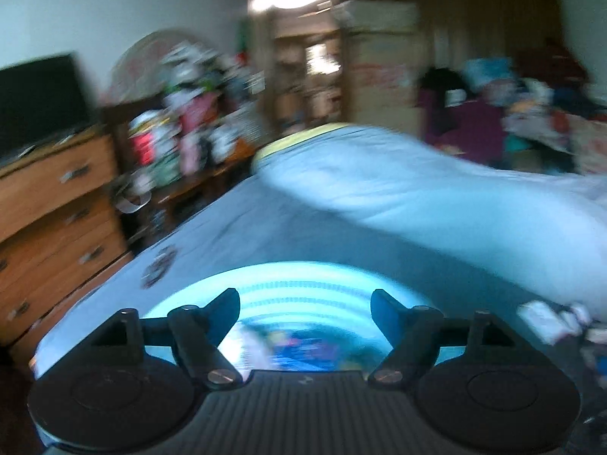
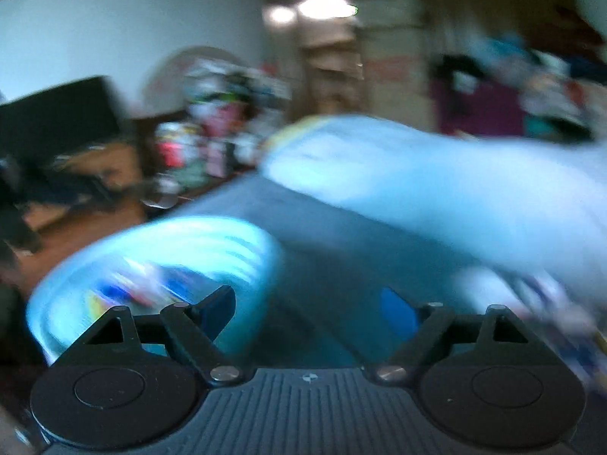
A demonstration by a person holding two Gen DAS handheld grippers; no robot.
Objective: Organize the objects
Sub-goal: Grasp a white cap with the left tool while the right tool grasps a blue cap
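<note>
A round light-blue basket (image 1: 296, 276) with a ribbed wall sits on the bed, with blurred colourful things (image 1: 288, 349) inside it. In the left wrist view my left gripper (image 1: 305, 297) hovers right over the basket's near side, its jaws wide apart and nothing pressed between them. In the right wrist view the same basket (image 2: 182, 242) lies to the left. My right gripper (image 2: 309, 295) is open over the blue sheet (image 2: 341, 235) beside it, and only its left finger overlaps the basket's rim. Both views are smeared by motion.
A pale blue duvet (image 1: 417, 189) is bunched across the far side of the bed. A wooden dresser (image 1: 57, 204) with a dark screen (image 1: 38, 102) stands left of the bed, and cluttered shelves (image 1: 182, 129) behind. Small loose items (image 1: 546, 318) lie on the bed at right.
</note>
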